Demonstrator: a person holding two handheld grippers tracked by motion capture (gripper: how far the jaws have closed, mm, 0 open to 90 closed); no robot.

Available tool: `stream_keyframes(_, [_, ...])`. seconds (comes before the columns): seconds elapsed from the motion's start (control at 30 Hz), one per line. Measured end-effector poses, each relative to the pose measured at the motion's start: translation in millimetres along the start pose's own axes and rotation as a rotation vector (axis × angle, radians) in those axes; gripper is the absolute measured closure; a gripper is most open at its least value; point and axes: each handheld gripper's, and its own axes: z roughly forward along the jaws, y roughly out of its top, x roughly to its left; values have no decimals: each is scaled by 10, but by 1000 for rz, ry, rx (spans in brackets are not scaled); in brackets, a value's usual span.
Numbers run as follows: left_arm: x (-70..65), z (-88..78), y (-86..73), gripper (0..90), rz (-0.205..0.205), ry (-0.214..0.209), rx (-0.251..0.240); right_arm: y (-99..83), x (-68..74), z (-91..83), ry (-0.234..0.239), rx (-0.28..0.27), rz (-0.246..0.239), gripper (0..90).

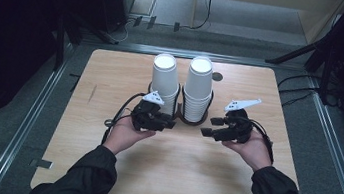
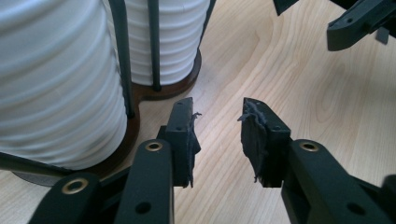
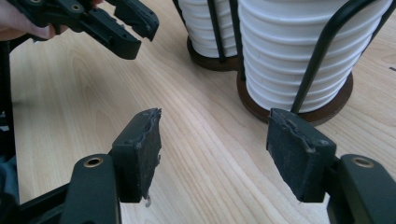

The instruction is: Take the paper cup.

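While facing the two white cup stacks (image 1: 198,88) standing upright inside the wire rack (image 1: 190,121), hovering left tongs (image 1: 170,123) and right tongs (image 1: 208,125) just before that rack, above the counter (image 1: 175,173), both released and empty; risking snagging a rack wire and toppling cups by reaching in askew.

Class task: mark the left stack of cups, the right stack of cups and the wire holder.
left stack of cups (image 1: 164,76), high view, side wall.
right stack of cups (image 1: 198,78), high view, side wall.
wire holder (image 3: 322,49), right gripper view, black upright rod.

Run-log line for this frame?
left gripper open, empty | right gripper open, empty | left cup stack, right cup stack in holder, untouched
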Motion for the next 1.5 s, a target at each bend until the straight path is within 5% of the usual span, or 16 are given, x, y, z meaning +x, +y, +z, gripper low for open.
stream_keyframes(0.23, [-57, 4, 113, 671, 13, 1, 6, 73, -27, -4, -5, 11, 12, 361])
stream_keyframes(0.47, [-100, 12, 255, 726, -6, 38, -8, 173, -52, -41, -12, 19, 12, 361])
stream_keyframes(0.67, [-162, 64, 371, 750, 21, 65, 7, 273, -69, -38, -16, 33, -12, 361])
stream_keyframes(1.17, [-145, 156, 630, 870, -65, 105, -32, 540, -105, -183, -38, 6, -34, 316])
stream_keyframes(1.5, [-161, 210, 713, 884, -66, 158, -16, 862, -136, -221, -71, -9, -59, 269])
